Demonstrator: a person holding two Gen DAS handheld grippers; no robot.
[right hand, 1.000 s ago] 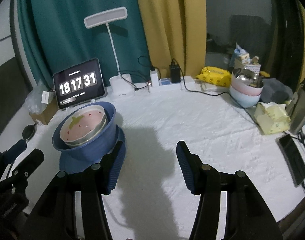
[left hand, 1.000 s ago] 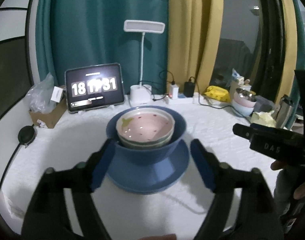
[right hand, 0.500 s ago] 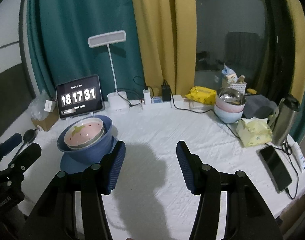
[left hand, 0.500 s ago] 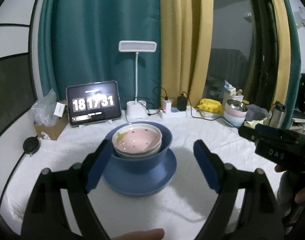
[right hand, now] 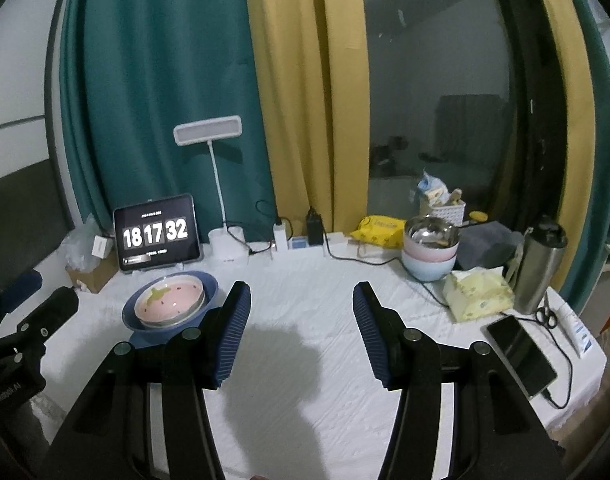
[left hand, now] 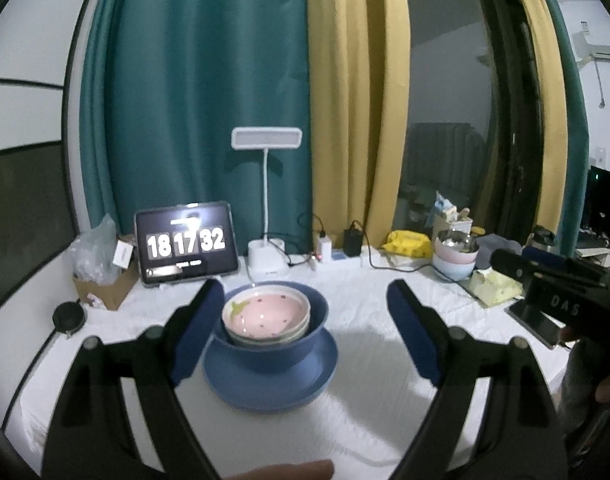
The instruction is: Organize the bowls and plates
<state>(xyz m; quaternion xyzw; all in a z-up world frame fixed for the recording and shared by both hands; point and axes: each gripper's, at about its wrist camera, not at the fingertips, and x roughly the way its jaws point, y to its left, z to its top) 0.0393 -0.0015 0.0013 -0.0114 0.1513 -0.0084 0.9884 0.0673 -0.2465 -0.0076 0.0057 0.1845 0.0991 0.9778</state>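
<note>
A pink strawberry-pattern bowl (left hand: 265, 313) sits nested with paler bowls inside a blue bowl (left hand: 305, 340), which stands on a blue plate (left hand: 271, 384) on the white table. The stack also shows in the right wrist view, where the pink bowl (right hand: 169, 300) lies at the left in the blue bowl (right hand: 211, 283). My left gripper (left hand: 305, 328) is open and empty, raised above and short of the stack. My right gripper (right hand: 301, 330) is open and empty over bare tablecloth, right of the stack.
A tablet clock (right hand: 157, 233), a desk lamp (right hand: 223, 246), chargers and cables line the back edge. Stacked pastel bowls with a steel bowl (right hand: 429, 249), a tissue pack (right hand: 479, 294), a steel flask (right hand: 539, 268), scissors and a phone (right hand: 521, 350) stand at the right.
Both grippers have lifted and pulled back from the table, so the stack looks smaller and farther away. Both stay open. The clock went from 18:17:31 to 18:17:32.
</note>
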